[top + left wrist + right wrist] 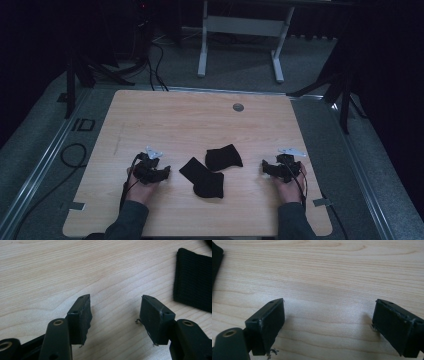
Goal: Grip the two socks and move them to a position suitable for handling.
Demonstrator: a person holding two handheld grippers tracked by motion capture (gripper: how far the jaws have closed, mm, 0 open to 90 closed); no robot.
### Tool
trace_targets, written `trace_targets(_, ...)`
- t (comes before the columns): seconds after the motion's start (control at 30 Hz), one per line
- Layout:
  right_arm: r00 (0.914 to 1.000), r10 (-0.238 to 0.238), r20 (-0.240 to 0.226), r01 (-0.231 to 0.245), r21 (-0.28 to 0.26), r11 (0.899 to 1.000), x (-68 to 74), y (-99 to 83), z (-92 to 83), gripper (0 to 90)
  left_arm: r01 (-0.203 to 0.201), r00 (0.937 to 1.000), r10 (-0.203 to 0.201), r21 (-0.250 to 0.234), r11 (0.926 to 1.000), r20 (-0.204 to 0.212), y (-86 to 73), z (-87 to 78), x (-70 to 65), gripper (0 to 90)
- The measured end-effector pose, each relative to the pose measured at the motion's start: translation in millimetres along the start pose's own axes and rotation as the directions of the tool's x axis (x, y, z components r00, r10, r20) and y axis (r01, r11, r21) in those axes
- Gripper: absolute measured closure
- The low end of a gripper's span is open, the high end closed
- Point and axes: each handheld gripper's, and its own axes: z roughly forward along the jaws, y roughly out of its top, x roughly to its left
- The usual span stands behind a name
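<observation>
Two black socks lie near the table's front middle: one sock to the left and nearer, the other sock just behind it, their edges touching or overlapping. My left gripper rests low over the wood to the left of them, open and empty; in the left gripper view a ribbed sock cuff lies at the right edge. On the socks' right side my right gripper is open too, bare wood between its jaws, with a dark sock edge at far left.
The light wooden table has a small grey round insert near its far edge. Beyond it stand a white desk frame and black stand legs on grey carpet. Cables trail on the floor at left.
</observation>
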Motion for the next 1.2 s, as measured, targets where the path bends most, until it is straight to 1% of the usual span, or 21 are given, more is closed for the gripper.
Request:
trace_targets(0.2, 0.9999, 0.011, 0.011, -0.011, -0.001, 1.0, 0.7, -1.5, -1.5, 10.8, 0.003, 1.0, -0.003, 0.004, 1.0, -0.001, 0.9, 0.3, -0.2, 43.6)
trace_targets(0.33, 0.9999, 0.01, 0.009, -0.01, -0.001, 1.0, 0.5, -2.6, -2.6, 10.8, -0.002, 1.0, 0.002, 0.001, 1.0, 0.002, 1.7, 1.3, -0.1, 43.6)
trace_targets(0.47, 0.9999, 0.009, 0.01, -0.009, -0.01, 1.0, 0.6, -4.2, -4.6, 15.0, -0.003, 1.0, 0.003, 0.001, 1.0, 0.002, 2.4, 1.9, -0.6, 43.5)
trace_targets(0.6, 0.9998, 0.015, 0.014, -0.015, -0.001, 1.0, 0.7, -4.5, -8.3, 22.1, -0.002, 1.0, 0.002, 0.003, 1.0, 0.001, 2.7, 1.8, -0.8, 43.5)
trace_targets(0.7, 0.9998, 0.014, 0.015, -0.015, 0.012, 1.0, 1.1, -4.2, -12.3, 31.5, -0.003, 1.0, 0.003, 0.005, 1.0, 0.001, 2.6, 1.6, -1.1, 43.6)
trace_targets(0.73, 0.9999, 0.011, 0.012, -0.011, 0.014, 1.0, 1.2, -4.4, -13.1, 31.5, -0.003, 1.0, 0.003, 0.003, 1.0, 0.002, 2.3, 1.6, -1.1, 43.6)
trace_targets(0.87, 0.9999, -0.011, -0.009, 0.011, 0.016, 1.0, 2.8, -6.1, -15.6, 34.2, -0.004, 1.0, 0.004, 0.003, 1.0, 0.003, 2.2, 1.5, -1.1, 43.5)
trace_targets(0.97, 0.9996, -0.019, -0.021, 0.02, 0.015, 1.0, 5.4, -6.7, -19.3, 39.4, -0.004, 1.0, 0.004, 0.003, 1.0, 0.003, 2.3, 1.5, -1.0, 43.5)
trace_targets(1.07, 0.9983, -0.046, -0.034, 0.046, -0.003, 0.999, 8.7, -5.4, -25.7, 44.8, -0.007, 1.0, 0.007, 0.004, 1.0, 0.004, 2.2, 1.5, -0.8, 43.4)
trace_targets(1.2, 0.9961, -0.072, -0.051, 0.072, -0.011, 0.997, 14.0, -3.4, -32.7, 51.1, -0.007, 1.0, 0.007, 0.004, 1.0, 0.004, 2.2, 1.4, -1.0, 43.4)
